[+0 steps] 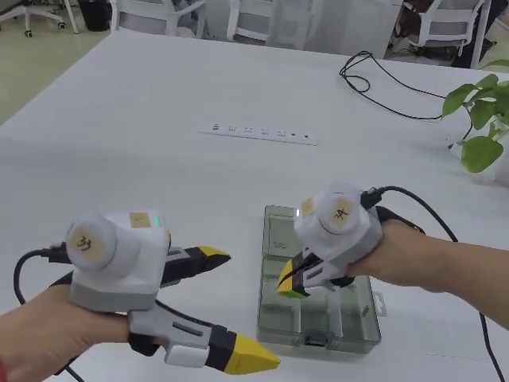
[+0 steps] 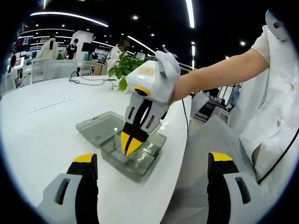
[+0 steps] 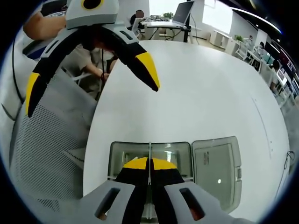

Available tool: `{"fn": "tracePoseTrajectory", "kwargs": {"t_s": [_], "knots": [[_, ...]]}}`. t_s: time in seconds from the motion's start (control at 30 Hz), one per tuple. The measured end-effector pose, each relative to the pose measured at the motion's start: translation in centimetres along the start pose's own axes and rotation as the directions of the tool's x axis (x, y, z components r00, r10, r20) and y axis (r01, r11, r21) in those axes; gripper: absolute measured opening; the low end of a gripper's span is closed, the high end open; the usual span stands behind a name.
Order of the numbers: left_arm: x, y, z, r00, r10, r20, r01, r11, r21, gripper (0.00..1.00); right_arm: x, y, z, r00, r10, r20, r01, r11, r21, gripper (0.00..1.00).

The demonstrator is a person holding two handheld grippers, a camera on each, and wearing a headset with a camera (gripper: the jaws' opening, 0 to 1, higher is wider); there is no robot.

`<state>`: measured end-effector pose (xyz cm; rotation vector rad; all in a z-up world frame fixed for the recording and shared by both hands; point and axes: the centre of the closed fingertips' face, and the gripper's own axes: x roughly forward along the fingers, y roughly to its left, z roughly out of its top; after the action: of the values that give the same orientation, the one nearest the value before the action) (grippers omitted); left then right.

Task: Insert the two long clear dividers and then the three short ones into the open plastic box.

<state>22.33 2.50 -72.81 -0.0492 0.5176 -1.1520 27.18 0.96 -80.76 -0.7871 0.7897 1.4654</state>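
The right gripper (image 1: 290, 288) is clamping a thin clear plastic divider (image 3: 149, 150) upright over the open clear plastic box (image 1: 318, 341) for slotting, while the left gripper (image 1: 250, 309) is hovering aside, jaws apart.

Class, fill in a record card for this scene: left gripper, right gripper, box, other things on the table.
Left gripper: open, holding nothing, beside the box
Right gripper: shut, seemingly on a thin clear divider, tips down in the box
Box: clear plastic, lid open, on the white table
Others: power strip, plant
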Motion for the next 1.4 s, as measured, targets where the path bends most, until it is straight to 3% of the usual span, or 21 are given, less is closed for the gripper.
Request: {"fn": "tracePoseTrajectory", "kwargs": {"t_s": [0.5,0.93,1.13,1.4], "knots": [[0.3,-0.2,0.1,1.0000,-0.008,-0.006,0.008,1.000,0.006,1.00,0.7,0.0,-0.4,0.9992,-0.006,-0.039,0.005,1.000,-0.031,0.03],[0.1,-0.3,-0.1,1.0000,-0.002,-0.008,0.002,1.000,0.007,1.00,0.6,0.0,-0.4,0.9992,-0.016,-0.036,0.015,1.000,-0.025,0.04],[0.0,-0.2,0.1,1.0000,0.002,-0.005,-0.002,1.000,0.012,1.00,-0.2,0.2,0.6,0.9995,-0.027,0.015,0.027,1.000,0.002,0.10],[0.0,-0.4,0.3,1.0000,0.000,-0.002,0.001,1.000,0.013,1.00,-2.5,-0.1,2.1,0.9934,-0.048,0.104,0.042,0.997,0.057,0.16]]}}
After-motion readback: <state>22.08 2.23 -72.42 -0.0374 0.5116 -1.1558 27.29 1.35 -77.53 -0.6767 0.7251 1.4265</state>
